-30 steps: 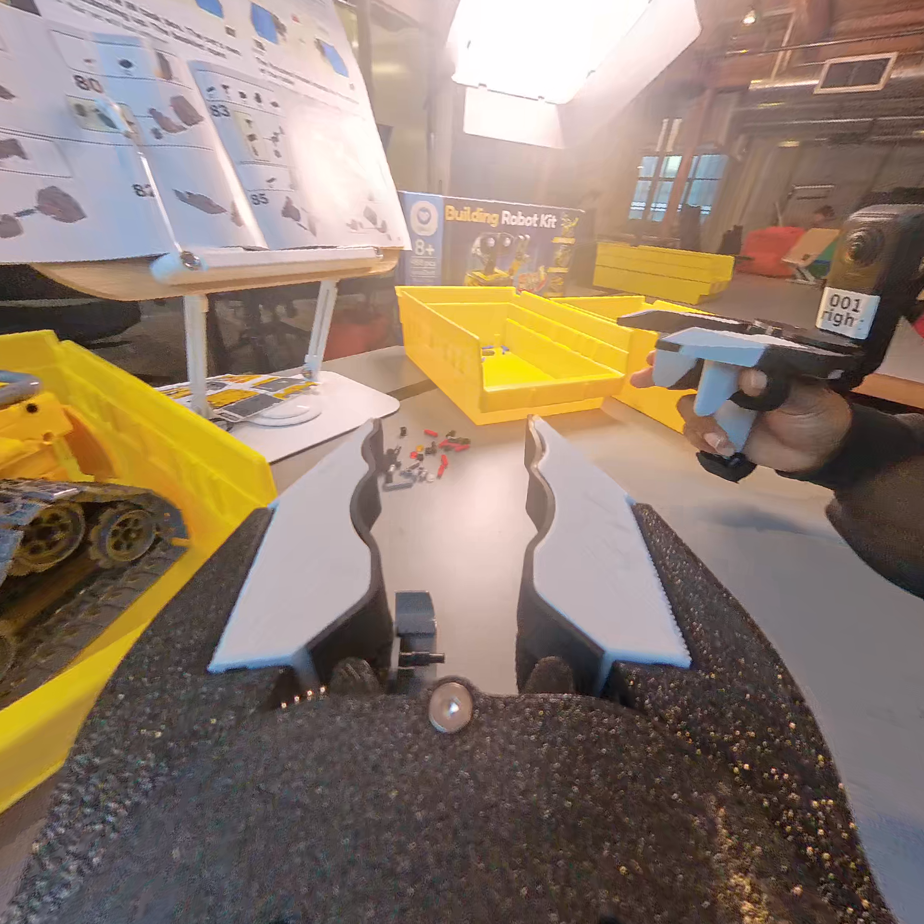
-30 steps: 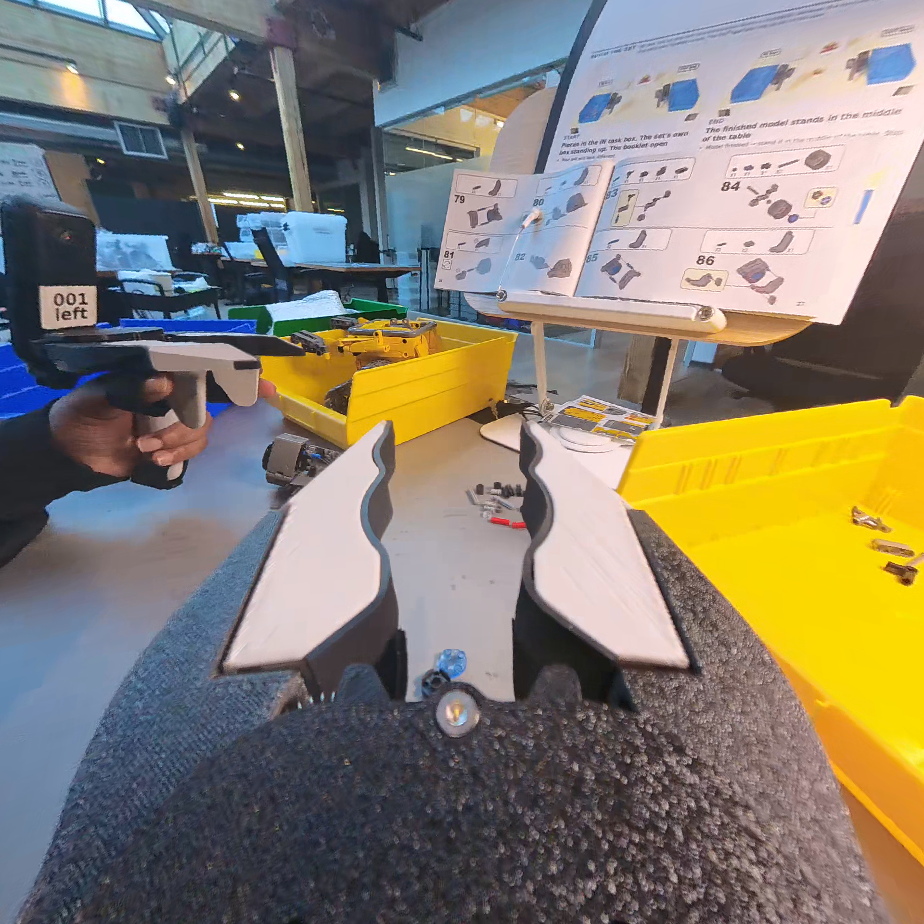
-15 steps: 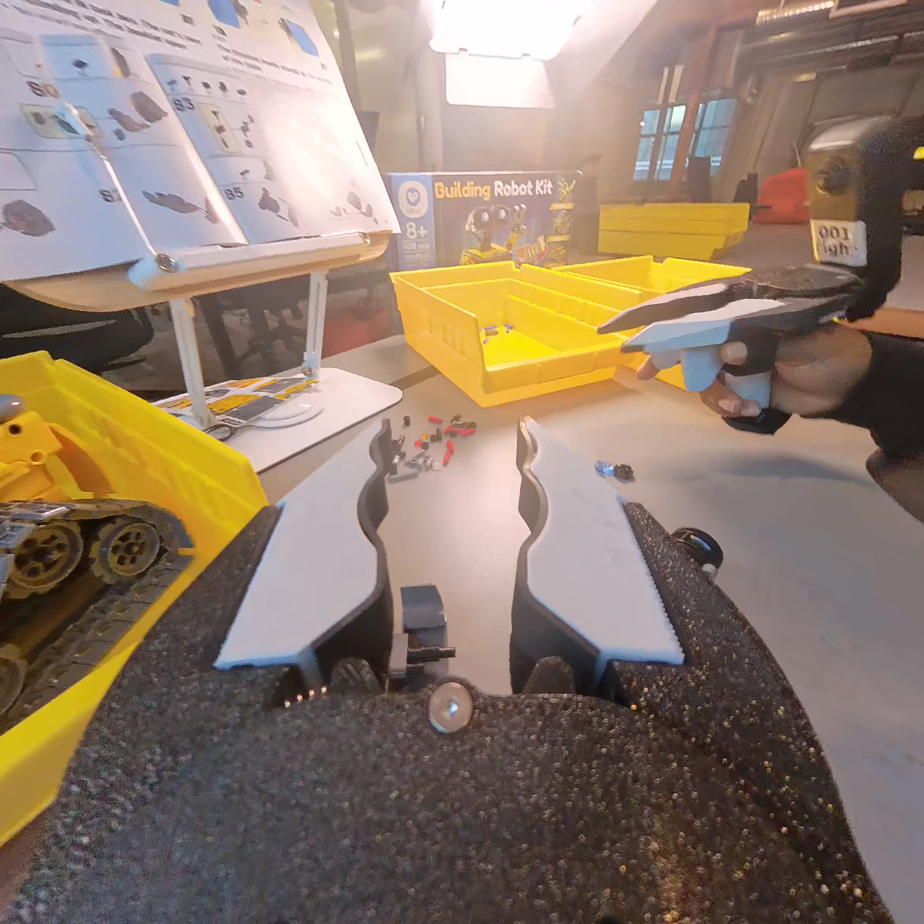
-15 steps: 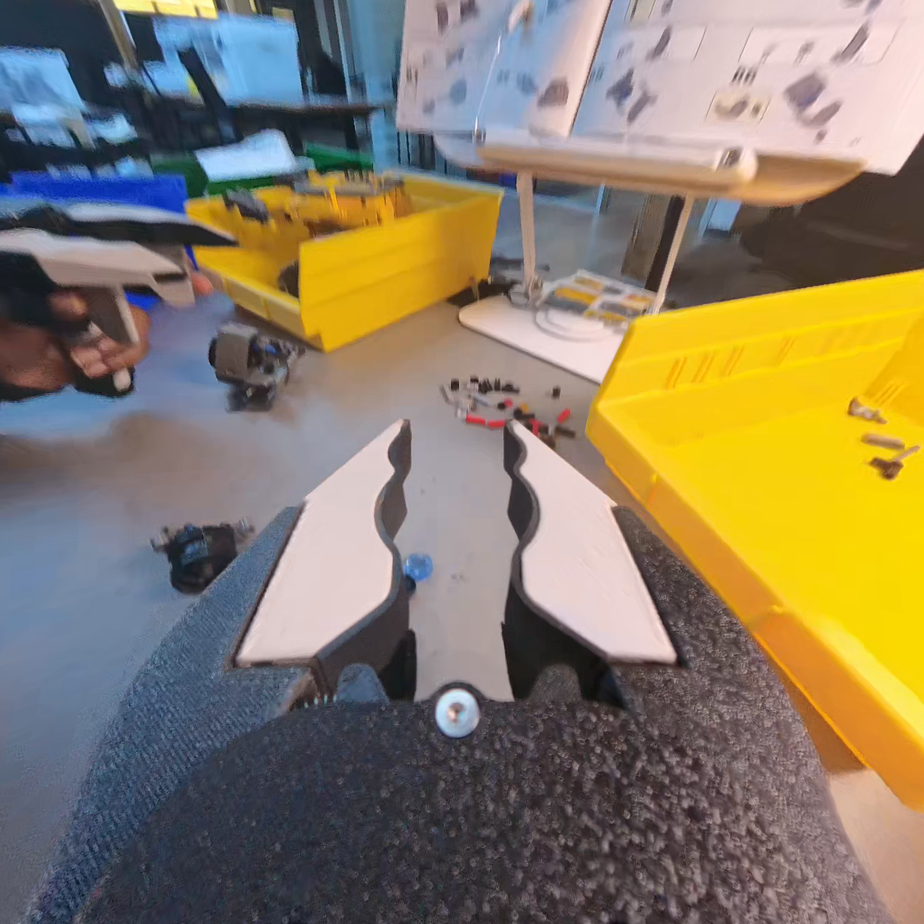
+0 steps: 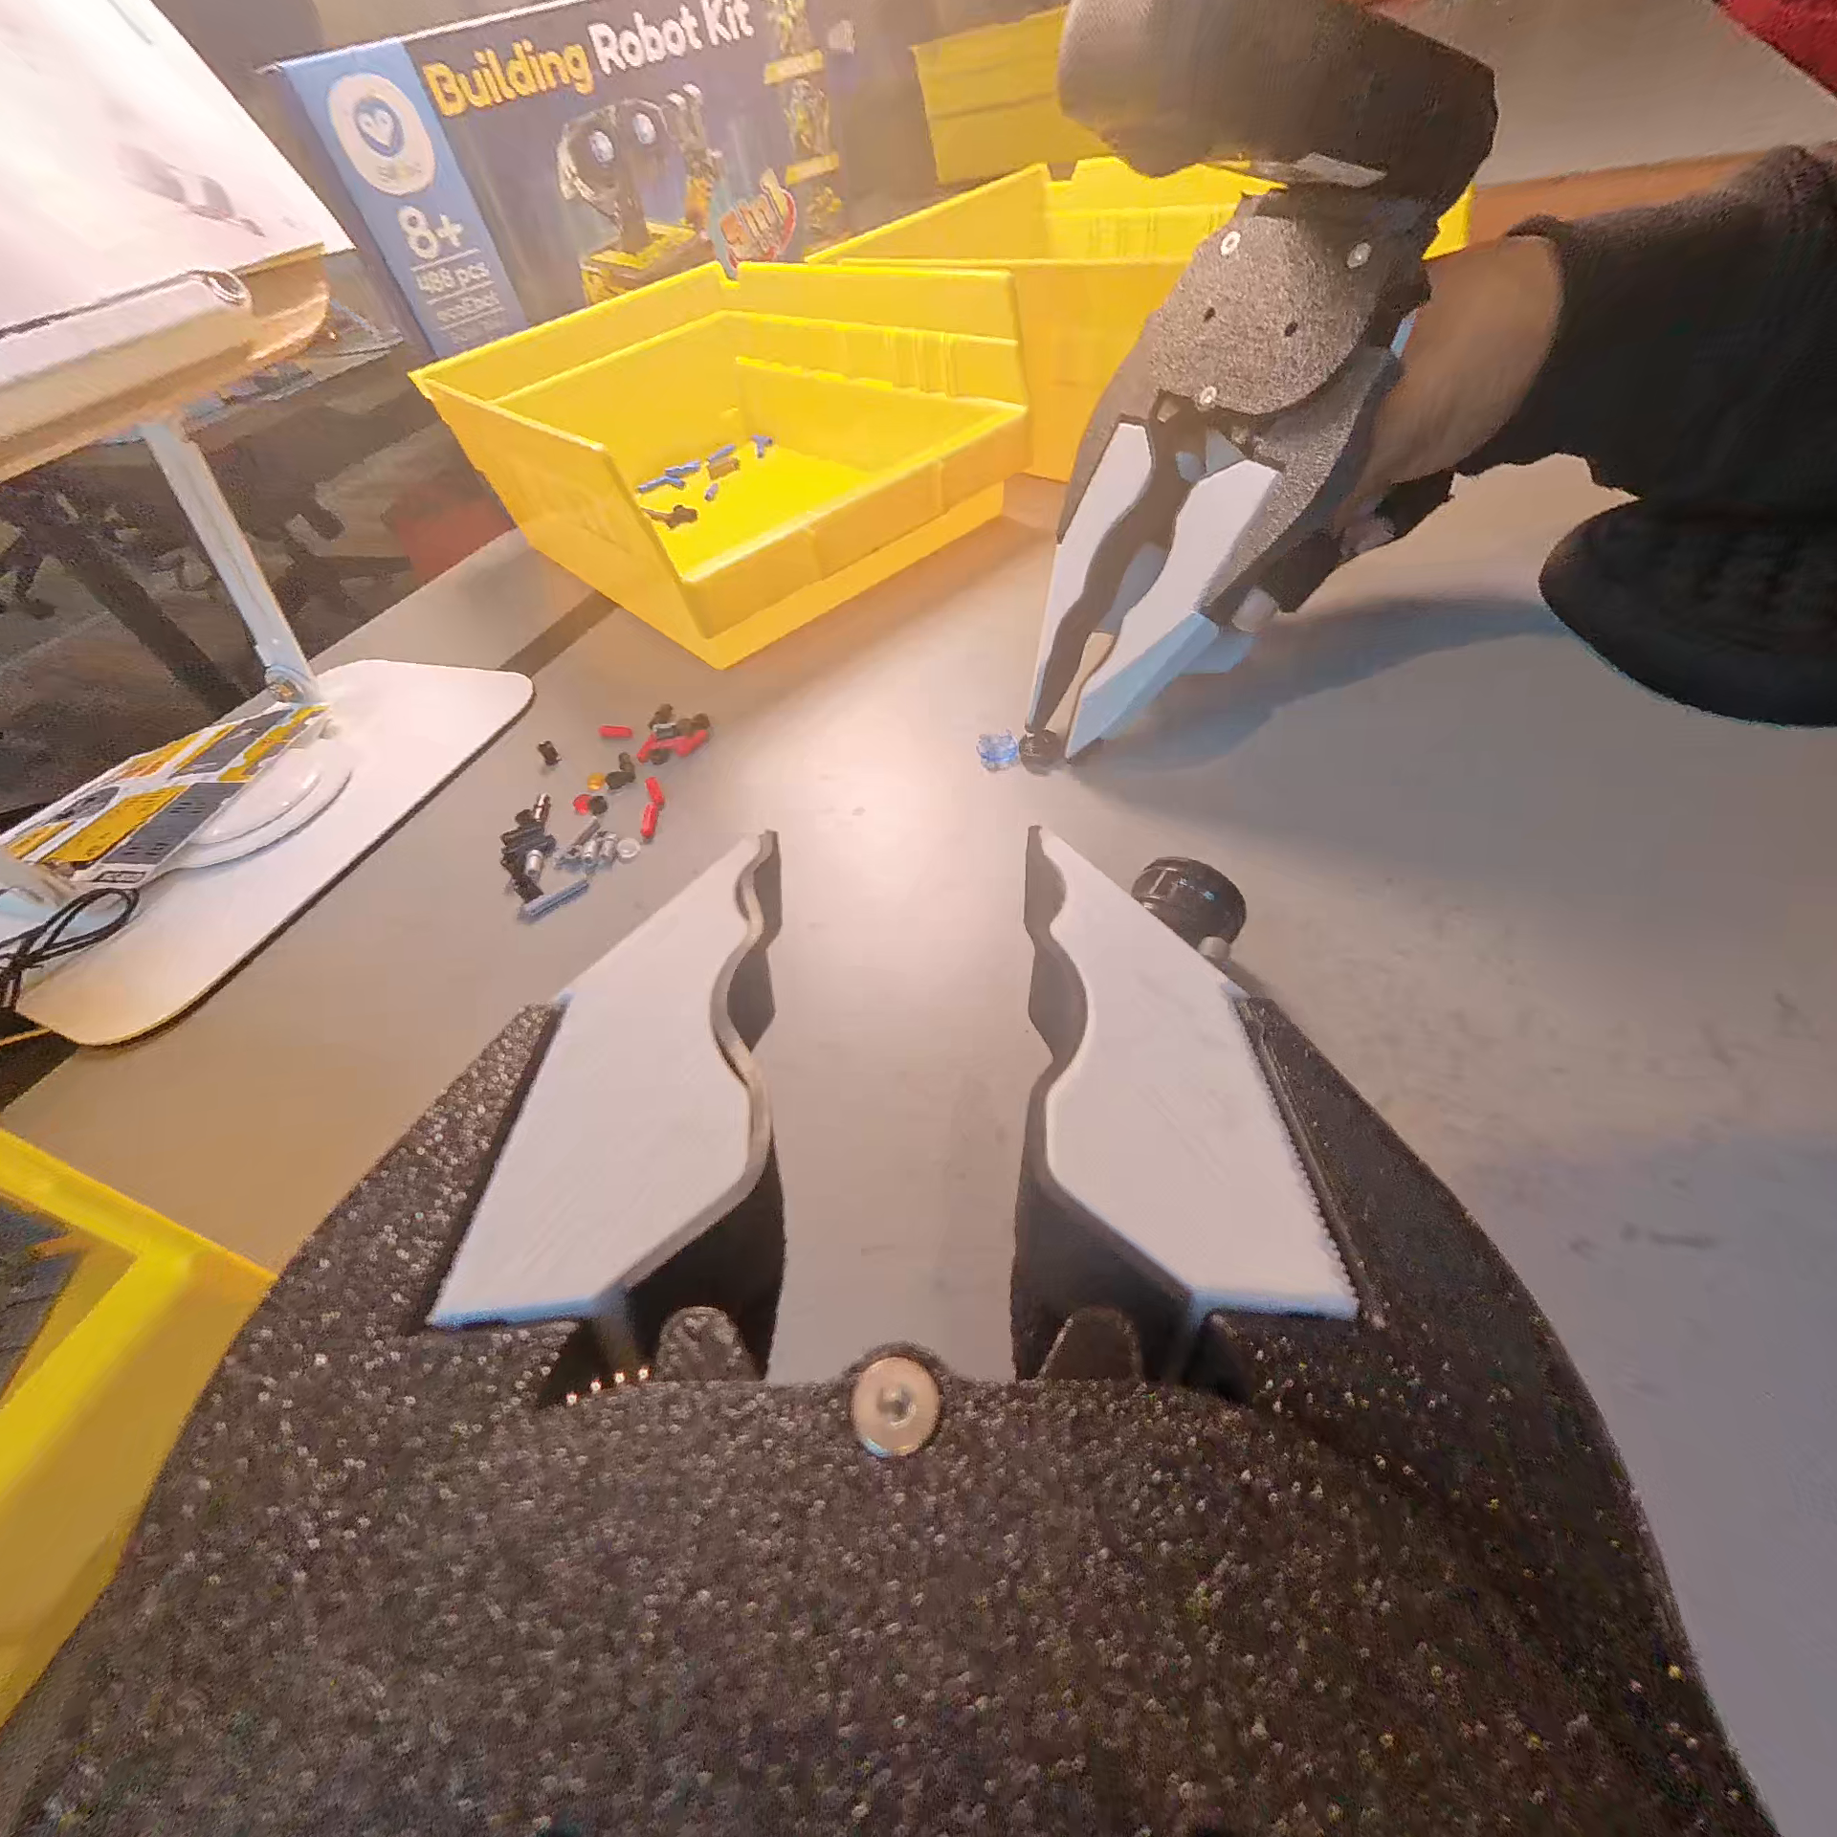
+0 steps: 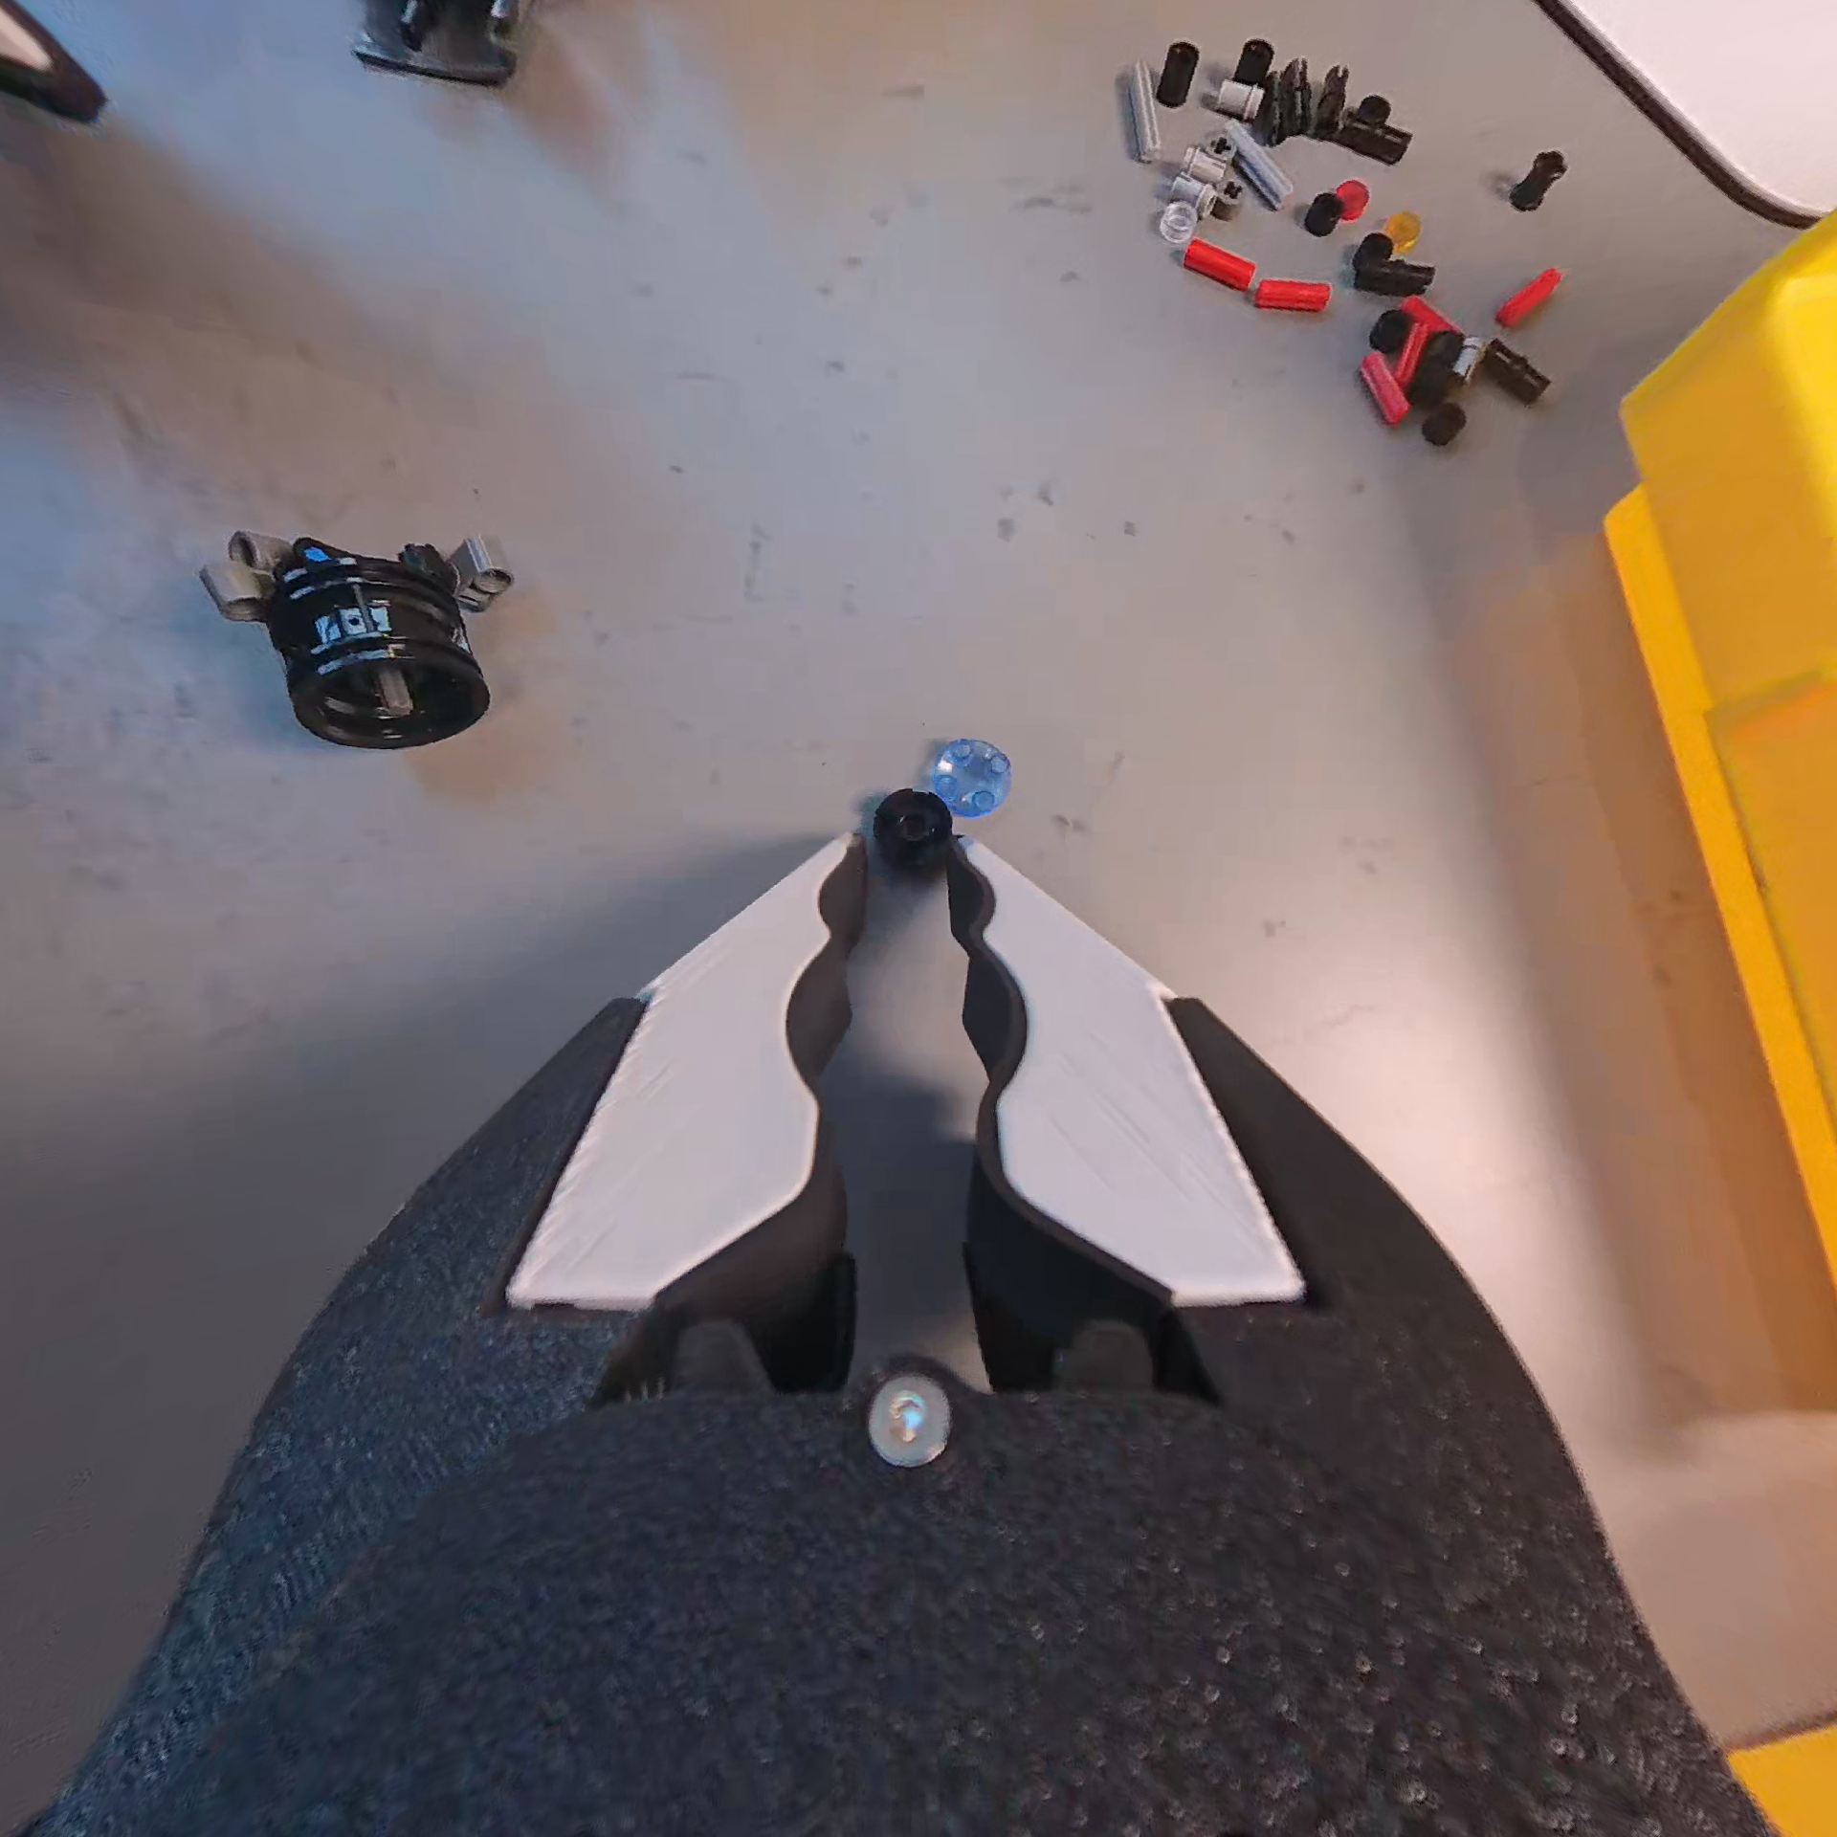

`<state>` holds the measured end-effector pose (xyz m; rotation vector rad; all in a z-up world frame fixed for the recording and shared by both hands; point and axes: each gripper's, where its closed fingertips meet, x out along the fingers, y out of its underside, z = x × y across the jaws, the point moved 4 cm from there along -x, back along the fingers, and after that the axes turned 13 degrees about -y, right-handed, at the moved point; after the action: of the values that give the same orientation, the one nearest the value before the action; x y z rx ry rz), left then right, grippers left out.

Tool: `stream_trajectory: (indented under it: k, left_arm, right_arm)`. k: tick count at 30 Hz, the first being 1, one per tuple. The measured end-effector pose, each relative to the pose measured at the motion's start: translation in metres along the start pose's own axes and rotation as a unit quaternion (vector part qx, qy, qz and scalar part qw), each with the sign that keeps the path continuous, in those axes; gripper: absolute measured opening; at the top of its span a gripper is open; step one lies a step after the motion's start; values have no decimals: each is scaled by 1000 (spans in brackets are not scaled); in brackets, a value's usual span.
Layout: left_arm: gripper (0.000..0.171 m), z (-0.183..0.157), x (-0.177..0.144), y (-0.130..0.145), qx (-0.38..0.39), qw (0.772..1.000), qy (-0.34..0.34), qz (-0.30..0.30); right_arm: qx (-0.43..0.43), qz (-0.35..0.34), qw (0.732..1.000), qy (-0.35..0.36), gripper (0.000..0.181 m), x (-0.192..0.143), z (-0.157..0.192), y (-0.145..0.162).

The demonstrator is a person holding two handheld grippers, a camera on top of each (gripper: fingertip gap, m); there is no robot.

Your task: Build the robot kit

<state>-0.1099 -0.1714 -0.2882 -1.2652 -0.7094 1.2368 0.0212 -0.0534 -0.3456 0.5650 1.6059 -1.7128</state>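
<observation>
Right gripper points down at the table, fingers narrowed to a small gap with a small black round piece right at the tips. From the wrist view the piece sits between the tips and looks touched on both sides, but can't tell if it's actually clamped; it rests on the table. In the left view the same gripper has its tips down on the surface beside the piece

Clear blue round stud lies touching or just beside the black piece, on its far right side; also seen in the left view

Left gripper hangs above bare table, fingers wide apart, holding nothing. Nearest thing is a black wheel part just right of its right finger, partly hidden by it. In the right view that wheel part lies on its side, well left of the right gripper

Loose pile of small red, black and grey pins sits far left of the left gripper, near the white stand base; same pile shows far right in the right view

Yellow bin is at the far side with a few small blue and black bits inside; kit box behind it. Another yellow bin edge runs along the right
</observation>
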Motion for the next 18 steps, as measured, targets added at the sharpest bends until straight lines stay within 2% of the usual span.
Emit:
stream_trajectory:
  k: [4, 9, 12, 15, 18]
  left_arm:
    - [48, -10, 3, 4, 6, 1000, 20, 14]
    - [52, -37, 2, 8, 23, 994, 100, 40]
    - [55, -56, 5, 15, 49, 986, 139, 75]
    - [50, -68, 12, 25, 95, 980, 138, 106]
    - [28, -67, 16, 32, 152, 974, 117, 119]
  right_arm:
    - [-13, 7, 1000, -1, 13, 0, 2, 1]
    - [-94, 44, 986, -134, 13, 4, 50, 5]
    - [-132, 61, 974, -173, 13, 8, 74, 5]
    - [-136, 52, 974, -172, 26, 7, 73, 2]
    - [-78, -20, 991, -111, 32, -5, 40, -13]
